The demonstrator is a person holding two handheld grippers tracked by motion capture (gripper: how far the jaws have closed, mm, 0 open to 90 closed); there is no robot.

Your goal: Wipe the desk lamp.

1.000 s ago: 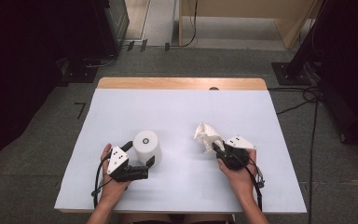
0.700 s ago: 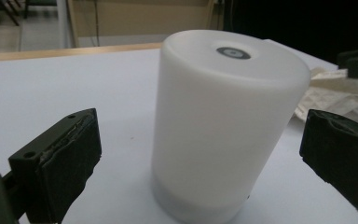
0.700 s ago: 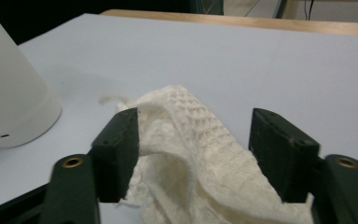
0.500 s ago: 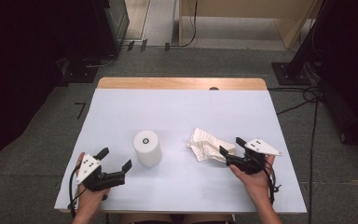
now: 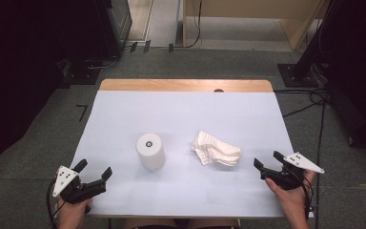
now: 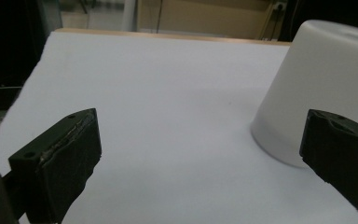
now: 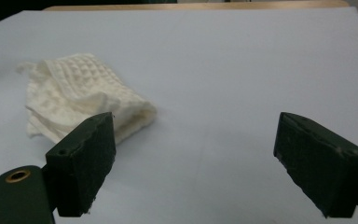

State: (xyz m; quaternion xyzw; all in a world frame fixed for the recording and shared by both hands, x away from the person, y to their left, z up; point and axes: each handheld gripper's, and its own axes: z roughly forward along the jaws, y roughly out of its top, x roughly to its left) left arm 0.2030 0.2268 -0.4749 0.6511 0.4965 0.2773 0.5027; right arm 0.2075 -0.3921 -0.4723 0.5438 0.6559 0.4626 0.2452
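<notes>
A white paper roll (image 5: 150,151) stands upright on the white table top (image 5: 181,114), left of centre. To its right lies a crumpled white paper towel (image 5: 217,149). My left gripper (image 5: 95,168) is at the near left corner, open and apart from the roll. In the left gripper view the roll (image 6: 326,84) rises beyond the right jaw, with nothing between the jaws of the left gripper (image 6: 200,140). My right gripper (image 5: 267,159) is at the near right; its jaws have just been opening and stand wide, empty. The towel (image 7: 84,98) lies ahead-left of the right gripper (image 7: 193,135).
The table's far edge is a bare wooden strip (image 5: 186,85). Grey floor surrounds the table, with cables (image 5: 314,100) at the right and dark equipment (image 5: 38,57) at the left. A wooden cabinet (image 5: 248,19) stands behind.
Both hands have drawn back and outward to the table's near corners. The right gripper has opened and left the towel lying on the table. The left gripper has moved away from the roll.
</notes>
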